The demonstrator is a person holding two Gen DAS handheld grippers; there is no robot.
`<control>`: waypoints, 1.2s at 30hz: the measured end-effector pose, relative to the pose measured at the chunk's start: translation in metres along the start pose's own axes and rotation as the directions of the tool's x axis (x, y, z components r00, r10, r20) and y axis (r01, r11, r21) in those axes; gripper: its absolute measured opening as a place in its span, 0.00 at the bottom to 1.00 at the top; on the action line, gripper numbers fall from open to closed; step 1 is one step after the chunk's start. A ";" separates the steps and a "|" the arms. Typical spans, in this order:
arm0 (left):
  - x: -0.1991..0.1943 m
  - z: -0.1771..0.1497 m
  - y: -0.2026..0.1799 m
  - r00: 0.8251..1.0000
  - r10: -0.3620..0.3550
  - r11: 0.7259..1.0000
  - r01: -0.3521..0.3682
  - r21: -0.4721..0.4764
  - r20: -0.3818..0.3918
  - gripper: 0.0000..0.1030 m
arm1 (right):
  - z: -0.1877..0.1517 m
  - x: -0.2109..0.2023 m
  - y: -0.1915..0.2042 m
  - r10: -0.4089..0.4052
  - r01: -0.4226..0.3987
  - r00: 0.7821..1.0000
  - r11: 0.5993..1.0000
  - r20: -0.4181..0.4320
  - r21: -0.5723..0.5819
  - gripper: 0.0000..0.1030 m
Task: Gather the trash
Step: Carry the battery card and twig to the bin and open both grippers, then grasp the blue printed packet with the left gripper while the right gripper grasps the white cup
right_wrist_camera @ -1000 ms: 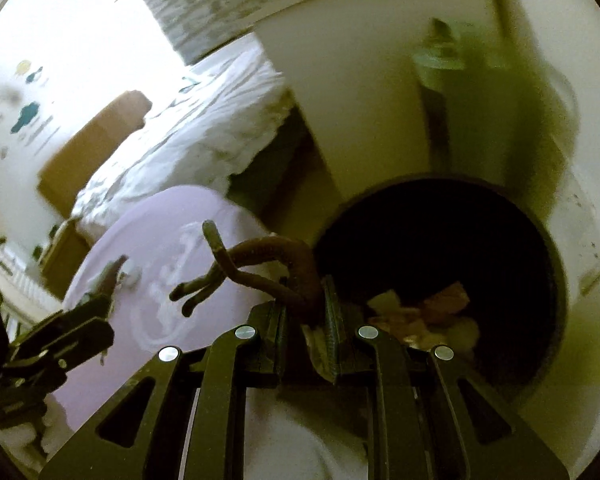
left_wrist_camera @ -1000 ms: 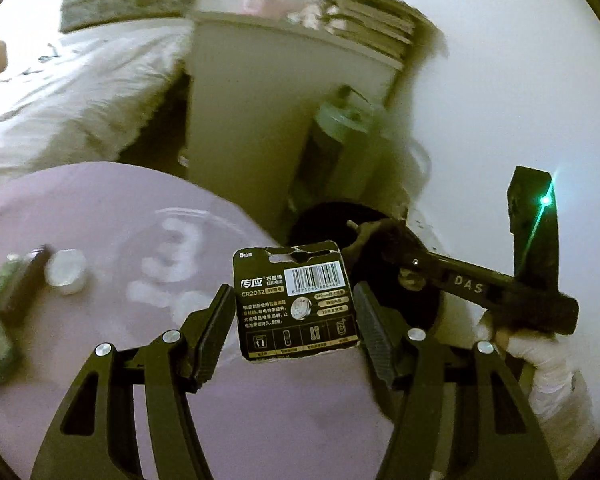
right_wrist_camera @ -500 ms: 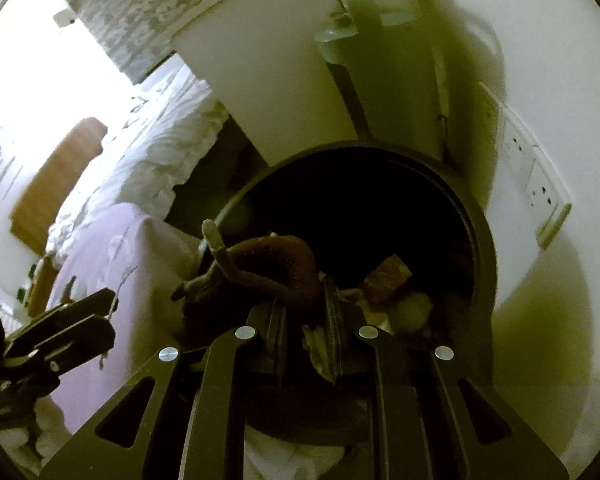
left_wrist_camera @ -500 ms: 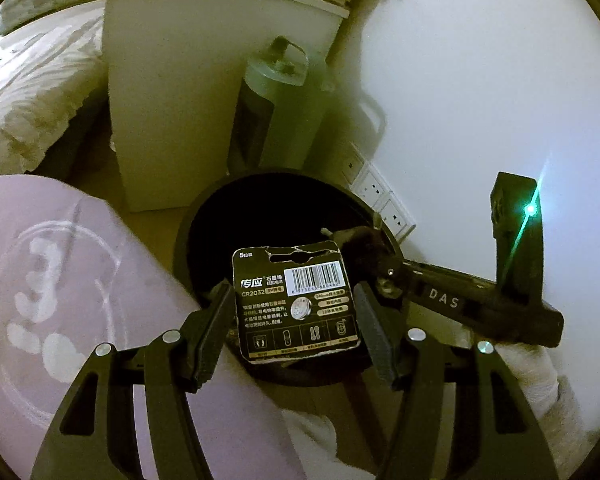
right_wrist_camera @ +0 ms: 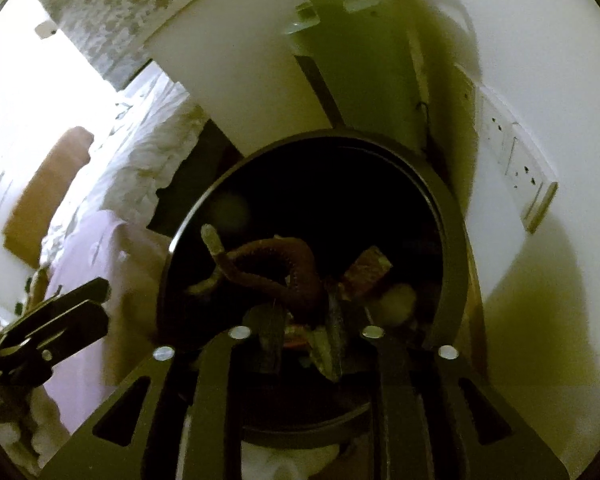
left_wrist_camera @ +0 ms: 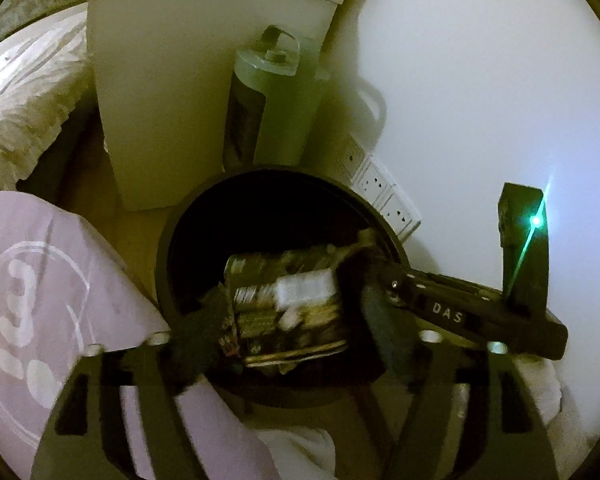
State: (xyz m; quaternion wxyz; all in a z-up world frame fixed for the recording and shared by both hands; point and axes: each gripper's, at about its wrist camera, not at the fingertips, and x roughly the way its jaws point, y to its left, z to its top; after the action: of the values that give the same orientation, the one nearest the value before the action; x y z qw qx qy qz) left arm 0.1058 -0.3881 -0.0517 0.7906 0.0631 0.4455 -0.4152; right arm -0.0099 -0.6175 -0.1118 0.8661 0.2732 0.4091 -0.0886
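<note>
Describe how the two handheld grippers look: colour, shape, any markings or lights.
Both are matte black plastic. The left gripper and right gripper each have two flat fingers with triangular cut-outs and round silver screw heads. Seen from the left wrist, the right gripper's side bears white "DAS" lettering and a glowing green light.

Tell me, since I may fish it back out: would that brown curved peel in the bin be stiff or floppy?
The brown curved peel probably flops: it bends in an arch. It looks thin and dried, so likely light, perhaps brittle.
</note>
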 end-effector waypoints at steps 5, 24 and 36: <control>-0.007 -0.001 0.000 1.000 0.012 1.000 -0.012 -0.003 0.020 0.87 | 0.000 -0.006 0.000 -0.001 0.000 1.000 1.000 0.022 0.008 0.64; -0.096 -0.049 0.083 0.976 0.181 0.964 -0.151 -0.218 0.123 0.87 | -0.009 0.002 0.104 0.118 -0.123 0.992 0.975 -0.036 -0.182 0.64; -0.177 -0.119 0.178 0.783 0.616 0.732 -0.530 -0.429 0.084 0.94 | -0.025 0.027 0.218 0.204 -0.238 0.970 0.906 -0.132 -0.350 0.64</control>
State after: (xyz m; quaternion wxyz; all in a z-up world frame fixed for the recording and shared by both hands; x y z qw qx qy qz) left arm 0.1088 -0.1107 -0.0367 0.9208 -0.0036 0.3856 -0.0587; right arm 0.0732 -0.4199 -0.0578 0.8862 0.1570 0.4244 0.1000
